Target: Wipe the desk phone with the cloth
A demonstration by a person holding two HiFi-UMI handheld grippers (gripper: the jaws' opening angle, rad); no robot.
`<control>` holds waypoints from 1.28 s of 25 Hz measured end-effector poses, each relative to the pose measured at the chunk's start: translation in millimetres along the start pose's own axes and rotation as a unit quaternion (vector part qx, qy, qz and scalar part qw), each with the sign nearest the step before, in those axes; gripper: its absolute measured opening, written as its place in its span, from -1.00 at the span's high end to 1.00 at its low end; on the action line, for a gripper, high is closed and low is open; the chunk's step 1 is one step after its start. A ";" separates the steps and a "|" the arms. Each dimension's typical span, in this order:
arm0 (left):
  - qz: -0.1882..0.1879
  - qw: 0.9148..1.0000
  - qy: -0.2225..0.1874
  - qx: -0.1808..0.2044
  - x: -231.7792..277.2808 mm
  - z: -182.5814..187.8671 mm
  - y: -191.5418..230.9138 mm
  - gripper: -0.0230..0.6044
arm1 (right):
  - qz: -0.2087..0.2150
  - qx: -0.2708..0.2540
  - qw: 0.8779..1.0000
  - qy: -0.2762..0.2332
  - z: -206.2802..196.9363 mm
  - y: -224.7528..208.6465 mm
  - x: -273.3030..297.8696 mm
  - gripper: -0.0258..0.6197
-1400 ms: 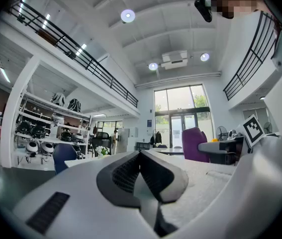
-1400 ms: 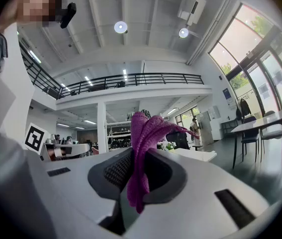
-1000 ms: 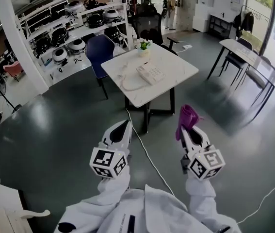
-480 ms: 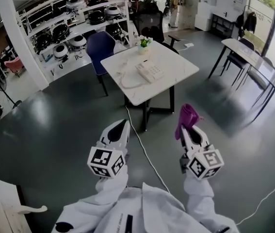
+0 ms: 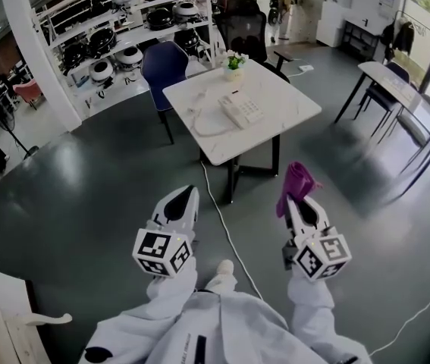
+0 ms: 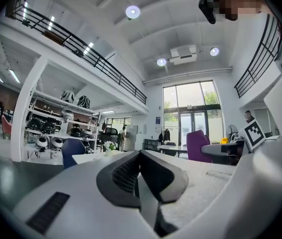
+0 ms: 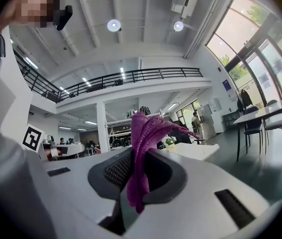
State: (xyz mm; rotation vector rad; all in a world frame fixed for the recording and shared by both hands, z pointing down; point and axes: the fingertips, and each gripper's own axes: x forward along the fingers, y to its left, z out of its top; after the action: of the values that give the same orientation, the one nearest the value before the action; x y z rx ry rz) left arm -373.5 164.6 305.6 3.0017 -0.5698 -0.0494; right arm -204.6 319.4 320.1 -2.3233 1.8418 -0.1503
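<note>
A white desk phone (image 5: 240, 110) lies on a white square table (image 5: 275, 131) some way ahead, its cord (image 5: 203, 127) looping to the left. My right gripper (image 5: 298, 197) is held well short of the table, shut on a purple cloth (image 5: 296, 182) that sticks up from its jaws; the cloth (image 7: 143, 148) hangs between the pads in the right gripper view. My left gripper (image 5: 182, 200) is held level beside it, shut with nothing between its jaws (image 6: 140, 176).
A small flower pot (image 5: 234, 61) stands at the table's far edge. A blue chair (image 5: 164, 65) and a black chair (image 5: 246, 32) sit behind it, shelves (image 5: 116, 36) beyond. A cable (image 5: 226, 230) runs across the grey floor. Another table (image 5: 404, 101) with chairs stands at right.
The view has moved a little closer to the table, which sits slightly lower and further right in frame. A shoe now shows below. Both grippers keep their pose.
</note>
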 end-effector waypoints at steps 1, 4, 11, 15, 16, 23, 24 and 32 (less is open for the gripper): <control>-0.001 1.000 0.000 0.000 5.8 -1.5 2.2 0.93 | 0.000 0.000 1.000 0.000 -0.8 -3.7 6.0 0.81; -0.004 1.000 -0.001 0.000 26.1 -4.3 10.7 0.93 | -0.001 -0.001 1.000 -0.001 -2.0 -15.5 26.0 0.81; -0.015 1.000 0.000 -0.006 91.3 -8.3 38.2 0.94 | -0.011 0.004 1.000 0.006 -5.7 -48.0 83.7 0.81; -0.030 0.999 0.007 -0.013 134.5 -14.6 57.7 0.93 | -0.015 0.005 1.000 0.015 -12.7 -65.2 124.4 0.81; -0.033 0.999 0.009 -0.015 144.8 -15.9 62.1 0.93 | -0.018 0.006 1.000 0.017 -14.0 -69.8 133.7 0.81; -0.055 0.998 0.017 -0.026 203.3 -28.6 91.0 0.93 | -0.035 0.009 0.999 0.023 -21.2 -93.4 187.6 0.81; -0.058 0.998 0.019 -0.028 209.9 -30.3 94.3 0.93 | -0.037 0.008 0.999 0.025 -22.8 -95.6 194.0 0.81; -0.073 0.996 0.028 -0.038 241.8 -41.4 108.6 0.93 | -0.050 0.008 0.998 0.032 -27.7 -112.5 225.2 0.81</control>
State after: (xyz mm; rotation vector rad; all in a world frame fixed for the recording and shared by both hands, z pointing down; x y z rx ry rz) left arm -186.2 -21.6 352.8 2.9541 -0.3334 0.0029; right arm -50.4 123.2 363.1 -2.4270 1.7454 -0.2542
